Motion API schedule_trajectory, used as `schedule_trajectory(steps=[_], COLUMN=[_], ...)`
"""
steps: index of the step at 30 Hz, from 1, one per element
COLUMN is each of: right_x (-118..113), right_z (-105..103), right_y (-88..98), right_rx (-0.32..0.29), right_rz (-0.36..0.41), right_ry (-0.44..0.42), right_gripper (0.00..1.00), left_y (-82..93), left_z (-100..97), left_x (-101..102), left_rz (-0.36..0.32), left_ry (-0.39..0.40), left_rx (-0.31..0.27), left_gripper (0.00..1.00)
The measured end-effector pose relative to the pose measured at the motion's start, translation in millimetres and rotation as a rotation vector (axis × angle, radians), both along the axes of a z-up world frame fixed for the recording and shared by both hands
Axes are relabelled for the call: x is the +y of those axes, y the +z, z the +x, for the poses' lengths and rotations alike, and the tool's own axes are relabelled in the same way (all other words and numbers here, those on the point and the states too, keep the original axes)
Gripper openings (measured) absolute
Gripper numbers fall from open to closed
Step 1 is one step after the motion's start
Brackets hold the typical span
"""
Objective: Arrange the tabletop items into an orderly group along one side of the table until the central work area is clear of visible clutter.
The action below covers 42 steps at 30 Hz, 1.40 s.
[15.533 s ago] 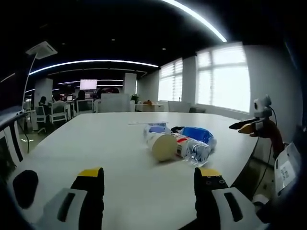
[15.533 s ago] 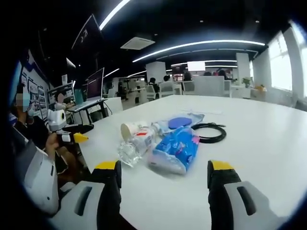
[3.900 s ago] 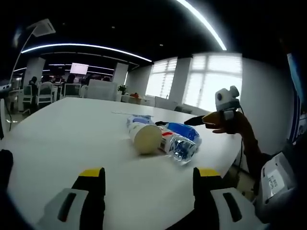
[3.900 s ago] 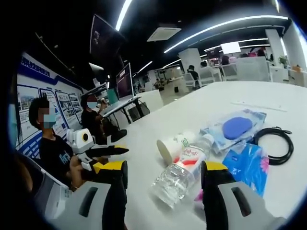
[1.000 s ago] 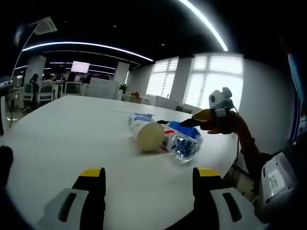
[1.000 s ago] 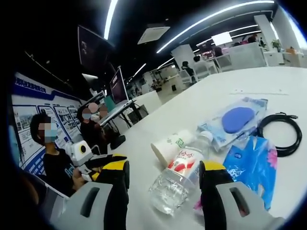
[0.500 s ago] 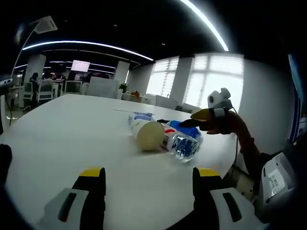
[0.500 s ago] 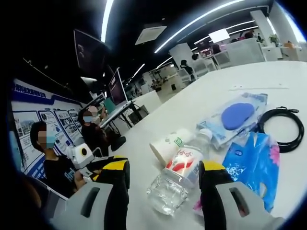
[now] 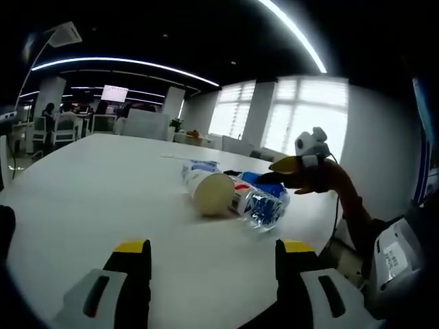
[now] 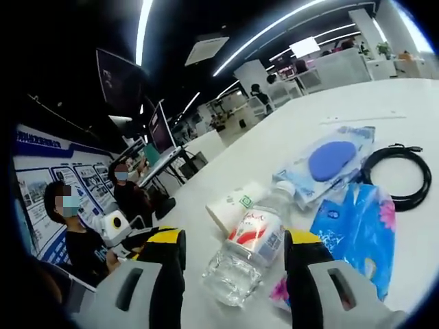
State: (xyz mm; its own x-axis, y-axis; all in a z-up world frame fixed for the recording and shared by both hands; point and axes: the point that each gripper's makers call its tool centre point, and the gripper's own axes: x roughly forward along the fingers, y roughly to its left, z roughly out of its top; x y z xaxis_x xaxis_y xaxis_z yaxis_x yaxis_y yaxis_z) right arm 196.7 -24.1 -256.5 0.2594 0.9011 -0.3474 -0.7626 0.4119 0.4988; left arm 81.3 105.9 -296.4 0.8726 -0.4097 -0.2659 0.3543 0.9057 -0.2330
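White table [image 9: 103, 199] carries a lying bottle [image 10: 245, 255] between the right tool's [image 10: 234, 257] wide jaws; left tool [image 9: 209, 258] wide too.

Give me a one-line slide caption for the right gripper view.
Open right gripper straddles a lying water bottle beside paper cup, blue packets and black cable.

One bottle [image 10: 248, 250], one cup [image 10: 230, 205], two packets [image 10: 329, 164] (blue), one cable [image 10: 405, 175].
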Motion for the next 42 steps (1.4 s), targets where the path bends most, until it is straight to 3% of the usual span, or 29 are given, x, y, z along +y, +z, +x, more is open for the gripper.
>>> schedule_trajectory(steps=[17,26,42], right_x=[4.9,4.5,2.9], right_z=[4.1,6.1,15.6], right_y=[1.0,1.9,5.2], right_rx=[0.054,0.141,0.202], right_rz=[0.022,0.043,0.082], right_ry=[-0.004,-0.009,-0.049], right_gripper=[0.55,0.55,0.55], left_y=[2.0,0.6,-0.7], left_z=[-0.8,-0.6,-1.2], left_x=[1.3,-1.0,0.1], left_rz=[0.002,-0.003,-0.005], left_ry=[0.000,-0.005,-0.003], left_rx=[-0.004,-0.002,0.001], left_gripper=[0.73,0.73,0.73])
